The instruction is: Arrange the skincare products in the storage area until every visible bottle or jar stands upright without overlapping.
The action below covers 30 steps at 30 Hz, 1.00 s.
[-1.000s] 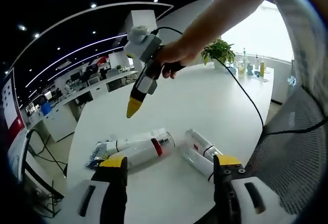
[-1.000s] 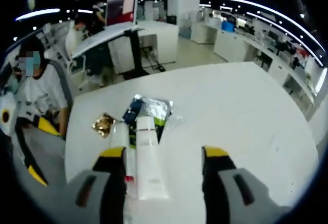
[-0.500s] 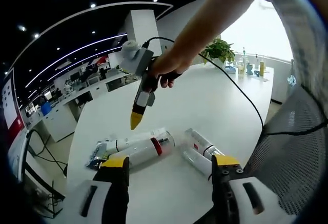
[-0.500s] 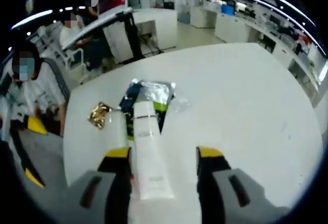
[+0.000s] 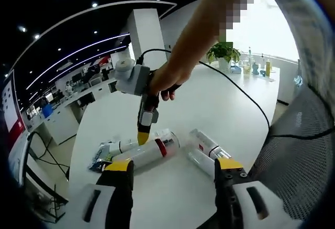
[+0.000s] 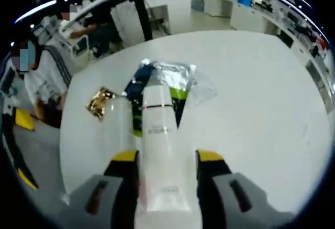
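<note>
Left gripper view looks over a white tabletop on which several skincare bottles lie on their sides. Taking the white bottle with a red band as the landmark: a slimmer white tube lies alongside it on the far side, touching or nearly so, and a crumpled foil sachet sits at the tube's far-left end. To the right of the red-banded bottle, apart from it, lie two clear-capped bottles side by side. The left hand-held gripper hovers over the tabletop on the near side of the red-banded bottle with its yellow-tipped jaws spread wide and nothing between them. A person's hand brings the right hand-held gripper down with its yellow tip just at the slim tube and the red-banded bottle; whether it touches either cannot be told.

Right gripper view shows the right hand-held gripper with its jaws standing on either side of a white bottle lying lengthwise between them, close to its sides; whether they press on it cannot be told. Beside that bottle lies a paler tube, beyond it a green and silver sachet, and left of the tube a gold foil wrapper.
</note>
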Each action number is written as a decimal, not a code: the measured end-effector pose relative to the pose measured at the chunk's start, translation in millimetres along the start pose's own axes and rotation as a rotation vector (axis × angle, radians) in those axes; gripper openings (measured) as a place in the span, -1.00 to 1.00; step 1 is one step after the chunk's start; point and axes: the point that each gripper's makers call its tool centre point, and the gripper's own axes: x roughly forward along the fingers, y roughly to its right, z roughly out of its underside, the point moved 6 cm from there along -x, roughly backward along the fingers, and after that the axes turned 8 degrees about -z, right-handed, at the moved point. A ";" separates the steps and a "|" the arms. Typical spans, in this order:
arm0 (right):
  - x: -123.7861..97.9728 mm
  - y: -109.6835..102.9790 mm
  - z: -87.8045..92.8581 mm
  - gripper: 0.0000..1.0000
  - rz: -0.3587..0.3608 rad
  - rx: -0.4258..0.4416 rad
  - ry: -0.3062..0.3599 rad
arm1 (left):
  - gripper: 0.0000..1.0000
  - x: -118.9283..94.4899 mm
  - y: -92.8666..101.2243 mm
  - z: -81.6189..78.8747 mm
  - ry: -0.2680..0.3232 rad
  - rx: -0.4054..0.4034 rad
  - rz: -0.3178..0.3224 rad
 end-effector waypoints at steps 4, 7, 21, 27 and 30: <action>4.7 -1.1 1.6 -0.22 -0.002 -0.037 -0.028 | 0.26 -0.1 -0.2 0.4 -0.007 0.003 -0.002; 8.1 -2.5 2.3 -0.27 -0.006 -0.052 -0.042 | 0.24 -0.2 -0.7 0.6 -0.008 0.002 -0.005; 15.8 -6.3 -0.9 -0.38 0.017 -0.133 -0.121 | 0.19 -0.1 -0.8 2.6 -0.018 0.006 -0.008; 14.1 -3.1 0.5 -0.48 0.013 -0.137 -0.110 | 0.18 0.0 -1.3 3.5 -0.024 0.006 -0.011; 14.1 -0.7 -1.6 -0.56 0.019 -0.118 -0.119 | 0.18 0.2 -1.7 4.0 -0.027 0.008 -0.014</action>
